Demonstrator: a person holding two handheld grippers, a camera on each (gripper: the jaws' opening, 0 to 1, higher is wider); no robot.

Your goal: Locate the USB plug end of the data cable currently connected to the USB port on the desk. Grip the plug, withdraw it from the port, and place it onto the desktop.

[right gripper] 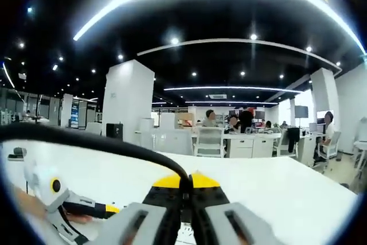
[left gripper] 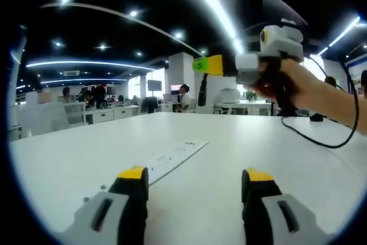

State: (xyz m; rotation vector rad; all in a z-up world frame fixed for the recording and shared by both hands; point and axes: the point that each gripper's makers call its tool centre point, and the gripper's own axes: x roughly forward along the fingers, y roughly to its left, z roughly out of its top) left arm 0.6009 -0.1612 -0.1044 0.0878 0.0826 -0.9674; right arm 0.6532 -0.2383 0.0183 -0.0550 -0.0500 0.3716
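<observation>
Cable (right gripper: 114,144) — thick black rubber, pinched by right gripper (right gripper: 186,190).

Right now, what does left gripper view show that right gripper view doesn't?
Left gripper view: a long white power strip lying flat on the white table, ahead of the open left tongs; the right tongs, held by a hand above the table.
Right gripper view: the right tongs seen close, closed on the thick black cable; a white square pillar.
Both: the table, the black cable, and office desks with seated people behind.
</observation>
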